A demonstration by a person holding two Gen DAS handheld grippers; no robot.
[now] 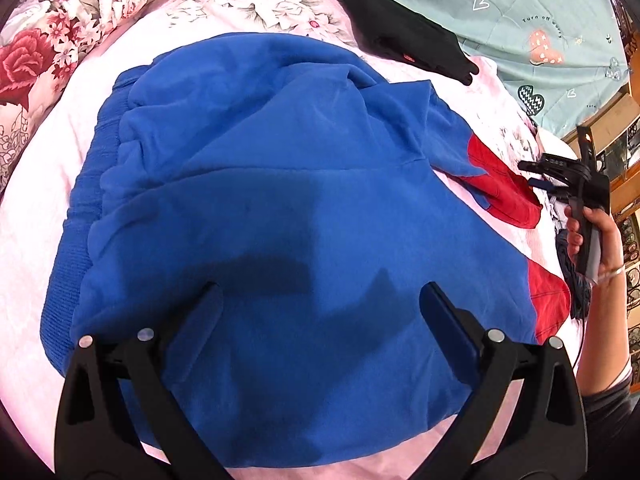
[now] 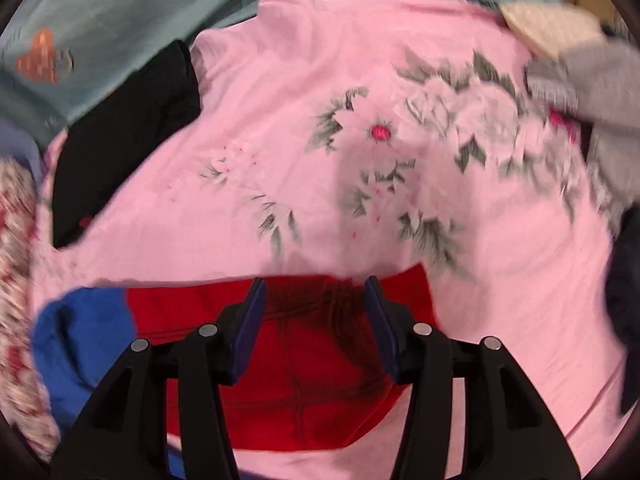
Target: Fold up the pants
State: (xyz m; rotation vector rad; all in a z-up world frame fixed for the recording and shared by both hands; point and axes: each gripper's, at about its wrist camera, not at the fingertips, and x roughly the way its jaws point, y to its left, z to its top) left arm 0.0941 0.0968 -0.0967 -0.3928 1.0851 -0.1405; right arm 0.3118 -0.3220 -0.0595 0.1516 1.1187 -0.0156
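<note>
Blue pants [image 1: 280,160] with red cuffs [image 1: 500,192] lie crumpled and partly folded on a pink floral bedsheet [image 1: 36,240]. My left gripper [image 1: 322,292] hovers open over the blue fabric with nothing pinched between its fingers. In the left wrist view my right gripper [image 1: 532,174] is at the right edge, held by a hand [image 1: 596,240], beside the upper red cuff. In the right wrist view the right gripper [image 2: 315,284] stands open just above a red cuff [image 2: 320,380], whose blue leg [image 2: 80,340] runs off to the left. The cloth lies below the pads, not clamped.
A black garment [image 1: 400,28] lies at the sheet's far edge, seen also as a black garment [image 2: 128,140] at left. A teal printed cover [image 1: 540,8] lies beyond it. A red-flowered quilt [image 1: 60,40] sits far left. Grey clothing [image 2: 600,80] is piled at the right.
</note>
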